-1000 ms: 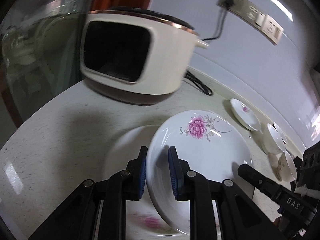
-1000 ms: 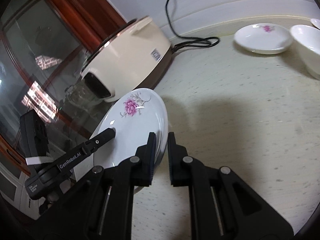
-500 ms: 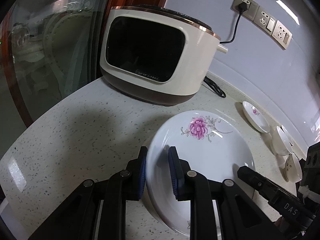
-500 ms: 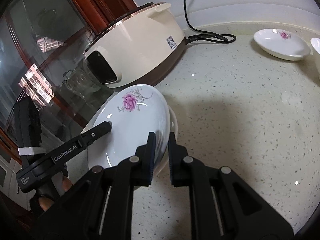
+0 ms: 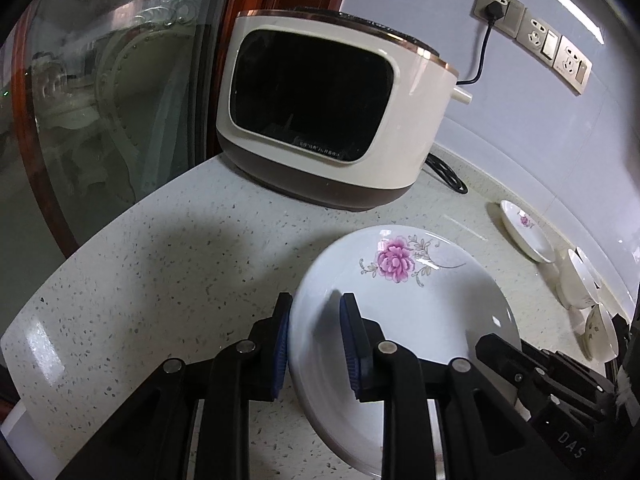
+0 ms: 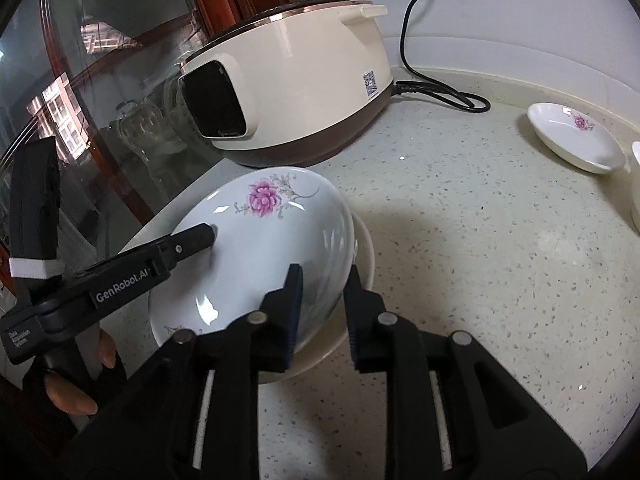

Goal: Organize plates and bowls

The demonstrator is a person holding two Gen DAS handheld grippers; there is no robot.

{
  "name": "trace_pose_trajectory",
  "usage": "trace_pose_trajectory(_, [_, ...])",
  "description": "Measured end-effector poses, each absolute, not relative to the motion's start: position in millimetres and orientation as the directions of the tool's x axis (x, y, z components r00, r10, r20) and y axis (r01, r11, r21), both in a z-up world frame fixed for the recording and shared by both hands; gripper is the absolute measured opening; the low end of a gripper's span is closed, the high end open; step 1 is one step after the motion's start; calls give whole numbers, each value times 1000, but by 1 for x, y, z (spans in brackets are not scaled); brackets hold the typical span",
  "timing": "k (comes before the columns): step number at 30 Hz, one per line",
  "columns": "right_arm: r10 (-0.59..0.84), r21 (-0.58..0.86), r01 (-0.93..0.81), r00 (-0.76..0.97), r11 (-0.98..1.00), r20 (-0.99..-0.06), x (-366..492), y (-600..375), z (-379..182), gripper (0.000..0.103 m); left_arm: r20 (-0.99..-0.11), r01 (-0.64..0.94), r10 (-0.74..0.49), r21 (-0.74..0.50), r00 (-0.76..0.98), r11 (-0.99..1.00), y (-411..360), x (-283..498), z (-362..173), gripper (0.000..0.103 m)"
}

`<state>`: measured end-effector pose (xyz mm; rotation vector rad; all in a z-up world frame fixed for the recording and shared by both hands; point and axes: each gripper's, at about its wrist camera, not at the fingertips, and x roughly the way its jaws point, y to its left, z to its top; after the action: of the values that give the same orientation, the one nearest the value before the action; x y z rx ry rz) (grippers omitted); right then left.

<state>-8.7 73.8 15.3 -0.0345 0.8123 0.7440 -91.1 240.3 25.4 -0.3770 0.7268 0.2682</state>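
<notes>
The lower plate (image 6: 362, 276) is lying almost wholly hidden under the flowered plate (image 6: 260, 264), only a crescent of rim showing; the right picture edge is cutting off a white bowl (image 6: 635, 184); the small bowls (image 5: 580, 280) in the left view are showing too small to read their patterns; the cooker (image 5: 332, 120) is hiding part of its cord (image 5: 446, 174).

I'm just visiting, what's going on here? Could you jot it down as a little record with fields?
Place: speckled counter, by a cream cooker
Main thing: flowered plate, sitting on a second plate
Left claw: clamped on the flowered plate's rim
Right claw: jaws just been opening, rim between them, loose
Elsewhere: small dish near the wall
</notes>
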Motion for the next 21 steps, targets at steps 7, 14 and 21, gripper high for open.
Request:
trace_pose_trajectory(7, [555, 155, -634, 501, 757, -664, -19, 85, 20, 48, -663, -377, 161, -196, 731, 905, 239, -94, 33, 28])
trace_pose_trajectory(14, [428, -26, -624, 565, 781, -705, -23, 100, 16, 59, -655, -407, 177, -217, 735, 887, 249, -98, 34, 30])
trace_pose_trajectory(21, [376, -223, -647, 651, 729, -659, -46, 114, 20, 73, -614, -407, 186, -241, 767, 881, 246, -106, 48, 66])
